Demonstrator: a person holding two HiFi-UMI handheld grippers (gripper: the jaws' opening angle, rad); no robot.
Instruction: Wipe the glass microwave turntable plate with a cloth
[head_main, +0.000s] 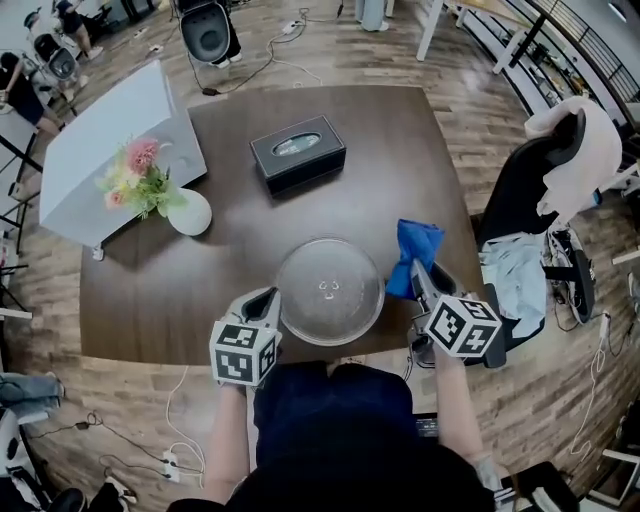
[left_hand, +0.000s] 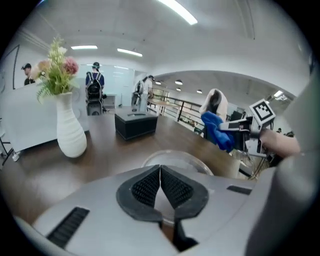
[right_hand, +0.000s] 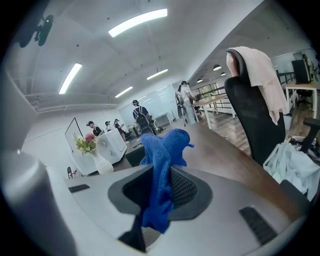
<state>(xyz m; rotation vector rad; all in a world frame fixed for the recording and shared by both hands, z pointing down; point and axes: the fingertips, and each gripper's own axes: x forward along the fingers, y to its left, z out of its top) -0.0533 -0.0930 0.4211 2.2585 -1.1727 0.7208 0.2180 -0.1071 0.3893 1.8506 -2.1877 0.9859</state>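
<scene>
— None of the wiping can be counted as done from the head view. The glass plate lies flat on the table near its front edge. The blue cloth is held up just beside the plate's right rim, apart from the glass.

— And the grippers there?

— The left gripper is placed just beside the plate's left rim, and the right gripper is raised at the right.

— What is shown in the left gripper view?

— Its pads are pressed together at the tips with nothing clamped, and the plate is seen just beyond them. A white vase and a black box are set further back, well apart from the plate.

— And the right gripper view?

— The jaws are clamped on the cloth, which is bunched above the pads and hangs below them. The plate is not shown there.

— So what is left?

— By this judgement, everything: the cloth has to be lowered onto the glass and rubbed across it. Nothing is laid on the plate, so its surface is unobstructed. Only the draped chair is close at the right.
</scene>
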